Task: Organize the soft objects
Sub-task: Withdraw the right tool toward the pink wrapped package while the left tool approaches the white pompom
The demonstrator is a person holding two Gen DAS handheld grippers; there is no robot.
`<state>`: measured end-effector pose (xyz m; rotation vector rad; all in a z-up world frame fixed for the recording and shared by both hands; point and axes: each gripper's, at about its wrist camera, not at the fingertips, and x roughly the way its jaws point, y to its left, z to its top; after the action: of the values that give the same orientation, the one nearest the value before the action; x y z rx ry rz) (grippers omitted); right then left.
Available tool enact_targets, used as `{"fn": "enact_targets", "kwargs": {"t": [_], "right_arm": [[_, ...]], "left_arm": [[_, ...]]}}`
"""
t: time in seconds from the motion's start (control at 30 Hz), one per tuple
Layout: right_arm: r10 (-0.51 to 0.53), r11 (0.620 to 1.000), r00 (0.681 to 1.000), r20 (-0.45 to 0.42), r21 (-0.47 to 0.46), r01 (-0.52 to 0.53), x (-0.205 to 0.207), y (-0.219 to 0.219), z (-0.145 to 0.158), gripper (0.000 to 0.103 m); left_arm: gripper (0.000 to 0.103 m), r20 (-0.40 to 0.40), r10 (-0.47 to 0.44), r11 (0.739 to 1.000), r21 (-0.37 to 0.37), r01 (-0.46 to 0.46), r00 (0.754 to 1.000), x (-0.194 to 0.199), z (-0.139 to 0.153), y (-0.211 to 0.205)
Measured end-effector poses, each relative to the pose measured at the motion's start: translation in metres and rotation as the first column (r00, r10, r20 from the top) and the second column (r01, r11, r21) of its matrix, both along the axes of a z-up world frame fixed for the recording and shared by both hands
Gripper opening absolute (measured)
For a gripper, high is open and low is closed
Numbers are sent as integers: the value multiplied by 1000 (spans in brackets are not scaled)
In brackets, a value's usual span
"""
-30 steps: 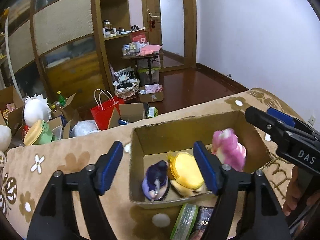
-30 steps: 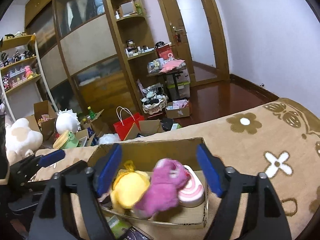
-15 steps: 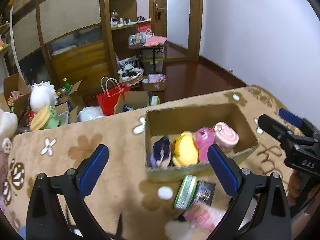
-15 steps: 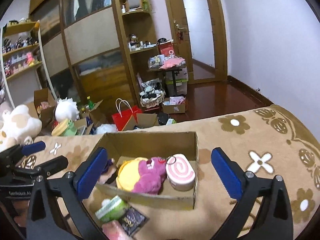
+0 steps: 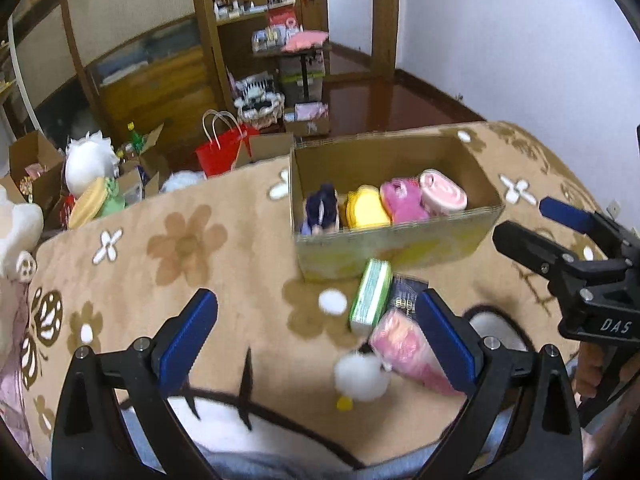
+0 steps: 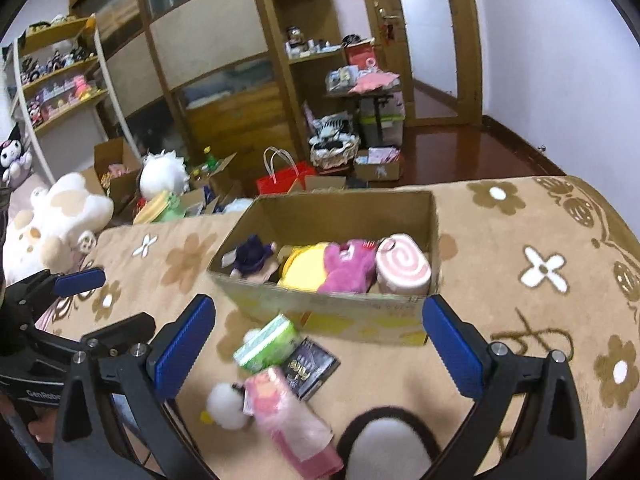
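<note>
A cardboard box stands on the flowered blanket and holds a dark purple plush, a yellow plush, a pink plush and a pink swirl roll. My left gripper is open and empty, held above the blanket in front of the box. My right gripper is open and empty, also in front of the box. A small white plush lies near the front.
A green tissue pack, a dark packet and a pink packet lie in front of the box. A large cream plush, boxes and a red bag sit beyond the blanket's far edge.
Both grippers have pulled back and up from the box with jaws opening wider. The pink plush now lies in the box; items in front of the box have come into view.
</note>
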<state>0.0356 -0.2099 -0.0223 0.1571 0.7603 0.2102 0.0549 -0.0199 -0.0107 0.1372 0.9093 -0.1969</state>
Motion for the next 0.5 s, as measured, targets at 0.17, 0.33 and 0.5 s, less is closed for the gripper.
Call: {"fn": "enact_targets", "kwargs": {"t": [0.17, 0.33, 0.5], "right_arm": [[20, 1000, 998, -52, 15, -19, -7, 6, -10, 103], [32, 999, 993, -113, 32, -29, -5, 10, -21, 100], [28, 998, 979, -200, 60, -16, 3, 9, -42, 97]], "left_arm": [[98, -62, 10, 1000, 20, -9, 998, -7, -20, 3], [98, -119, 13, 999, 39, -9, 993, -5, -40, 3], [98, -179, 13, 999, 44, -5, 984, 0, -56, 3]]}}
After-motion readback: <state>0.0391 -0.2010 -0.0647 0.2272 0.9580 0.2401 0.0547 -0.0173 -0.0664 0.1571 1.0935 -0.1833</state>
